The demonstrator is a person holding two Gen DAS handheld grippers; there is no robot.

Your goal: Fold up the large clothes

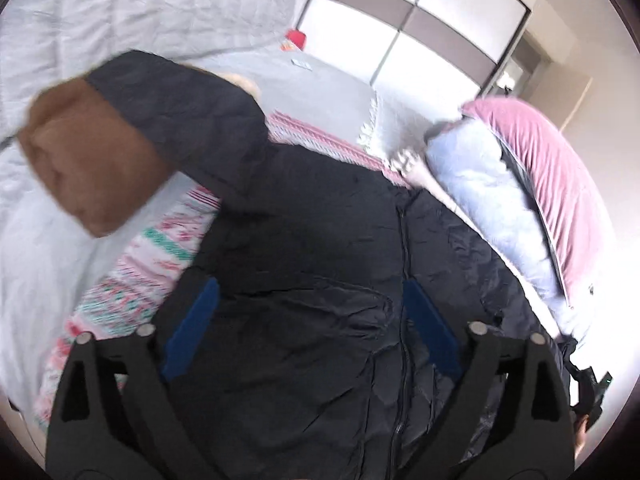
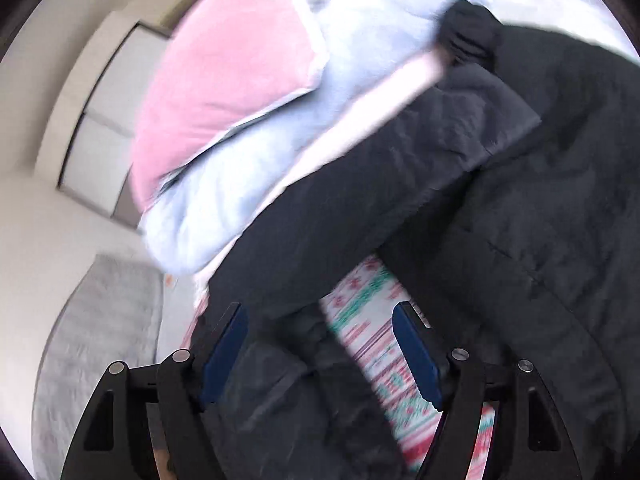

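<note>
A large black padded coat (image 1: 320, 280) with a front zipper lies on a patterned pink, white and green blanket (image 1: 140, 264). Its brown fur-lined hood (image 1: 84, 168) lies at the left. My left gripper (image 1: 312, 304) is open, its blue pads (image 1: 196, 320) spread over the coat's front. In the right wrist view, my right gripper (image 2: 320, 336) is open above a black sleeve (image 2: 360, 208) and the blanket (image 2: 384, 360). The sleeve's end lies between the jaws; the jaws are apart. The coat's body (image 2: 540, 220) fills the right side.
A light blue and pink cushion pile (image 1: 520, 184) lies at the coat's right; it also shows in the right wrist view (image 2: 240, 100). White bedding (image 1: 100, 20) lies behind. A wardrobe (image 1: 420, 20) stands beyond a grey floor. A grey rug (image 2: 104, 340) lies beside the bed.
</note>
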